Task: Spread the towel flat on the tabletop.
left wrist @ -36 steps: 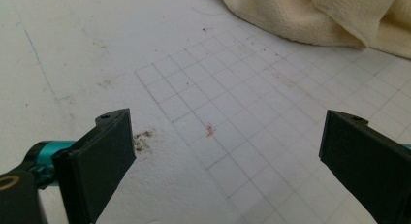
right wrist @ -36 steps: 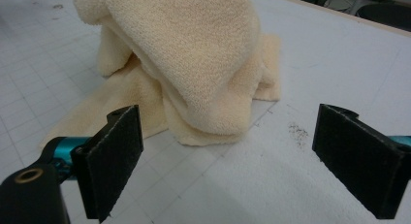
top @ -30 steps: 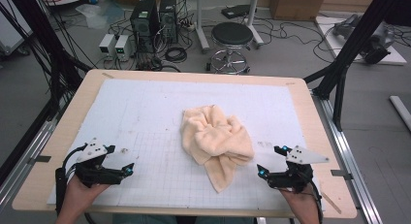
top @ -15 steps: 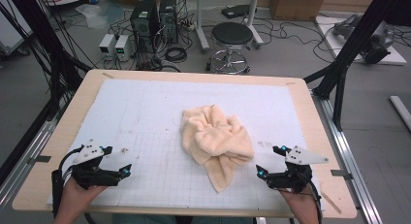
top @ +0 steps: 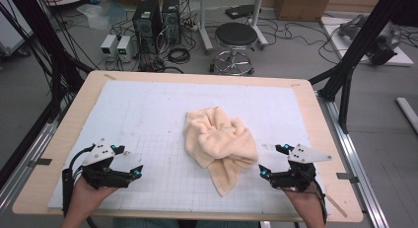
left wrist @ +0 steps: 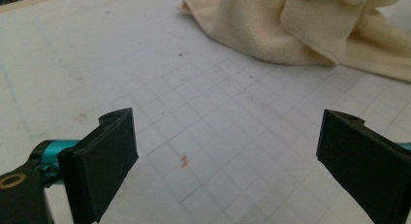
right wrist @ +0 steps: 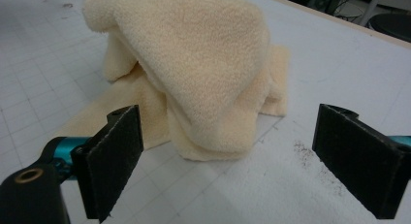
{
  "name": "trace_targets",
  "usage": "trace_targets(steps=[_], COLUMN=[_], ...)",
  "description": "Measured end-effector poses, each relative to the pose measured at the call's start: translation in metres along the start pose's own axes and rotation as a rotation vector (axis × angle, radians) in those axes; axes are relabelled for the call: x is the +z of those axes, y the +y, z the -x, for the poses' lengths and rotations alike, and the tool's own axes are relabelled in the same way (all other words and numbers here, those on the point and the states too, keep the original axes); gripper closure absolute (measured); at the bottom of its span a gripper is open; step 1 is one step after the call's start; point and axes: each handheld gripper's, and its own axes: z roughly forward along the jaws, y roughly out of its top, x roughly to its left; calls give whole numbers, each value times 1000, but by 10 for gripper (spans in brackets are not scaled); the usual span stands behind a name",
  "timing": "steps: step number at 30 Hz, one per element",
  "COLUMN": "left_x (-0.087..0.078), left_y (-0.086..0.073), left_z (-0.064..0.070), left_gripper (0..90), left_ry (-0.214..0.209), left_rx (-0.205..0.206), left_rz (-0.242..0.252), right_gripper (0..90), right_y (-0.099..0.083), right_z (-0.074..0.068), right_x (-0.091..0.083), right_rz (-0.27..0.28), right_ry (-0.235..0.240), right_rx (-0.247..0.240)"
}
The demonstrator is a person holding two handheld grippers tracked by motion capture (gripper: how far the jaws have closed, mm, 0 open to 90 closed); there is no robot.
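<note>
- High view: a wooden table (top: pixel 64 134) with a pale rim carries a white mat (top: pixel 148 109) printed with a fine grey grid, its surface faintly scuffed.
- A cream towel (top: pixel 219 139) lies crumpled near the mat's middle, a little toward the right; its fleecy pile is bunched into soft folds, and one narrower flap trails toward the near edge.
- The left gripper (top: pixel 129 165) sits low at the near-left of the mat, held in a hand (top: pixel 86 193), well apart from the towel. A grey three-cornered plate tops its black body.
- The right gripper (top: pixel 270 160) sits at the near-right, just beside the towel's trailing flap, not touching it as far as can be seen.
- Left gripper view: both flat black jaws stand wide apart with nothing between them but bare gridded mat, which bears a small reddish speck (left wrist: pixel 184 161). The towel (left wrist: pixel 310 30) lies ahead, its edge rolled and thick.
- Right gripper view: the jaws are spread wide and hold nothing. The towel (right wrist: pixel 203 64) rises ahead as a rounded, nubbly hump, its lower layers spreading flat on the mat. A dark gritty smudge (right wrist: pixel 305 153) marks the mat near one jaw.
- Beyond the table, on the grey floor, stand a round black stool (top: pixel 236 35) and computer towers (top: pixel 157 16) amid loose cables.
</note>
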Motion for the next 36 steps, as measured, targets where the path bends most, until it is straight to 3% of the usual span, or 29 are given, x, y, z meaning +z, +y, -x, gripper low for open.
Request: trace_targets(steps=[7, 8, 11, 14, 15, 16, 17, 22, 26, 28, 31, 34, 36], left_x=[24, 35, 45, 67, 67, 79, 79, 114, 138, 152, 161, 163, 162], left_y=[25, 34, 41, 51, 51, 56, 56, 65, 66, 64, 62, 61, 61], left_z=[13, 16, 19, 25, 25, 27, 27, 35, 39, 41, 44, 46, 46], left_gripper=[94, 111, 152, 192, 207, 219, 225, 273, 327, 387, 481, 626, 674], left_ry=[-63, -97, -129, -136, -136, -156, -156, -185, -229, -238, -258, -262, -254], left_rx=[48, 45, 43, 36, 36, 36, 36, 45, 34, 31, 29, 46, 50], left_rz=[-15, -16, -16, -14, -14, -28, -28, -65, -93, -117, -115, -110, -116], right_gripper=[102, 102, 102, 103, 115, 170, 187, 236, 344, 441, 521, 613, 649], right_y=[18, 21, 25, 30, 29, 29, 28, 22, 18, 17, 16, 16, 16], right_z=[5, 5, 6, 10, 10, 10, 11, 13, 13, 11, 11, 9, 9], right_x=[8, 9, 11, 21, 25, 28, 32, 41, 45, 50, 55, 59, 61], right_rz=[-10, -5, 0, 1, -2, -16, -32, -65, -89, -114, -132, -151, -155], right_ry=[35, 36, 42, 62, 68, 81, 96, 115, 138, 151, 159, 172, 182], right_rx=[-15, -20, -29, -14, -8, -5, -9, -11, -17, -33, -53, -51, -59])
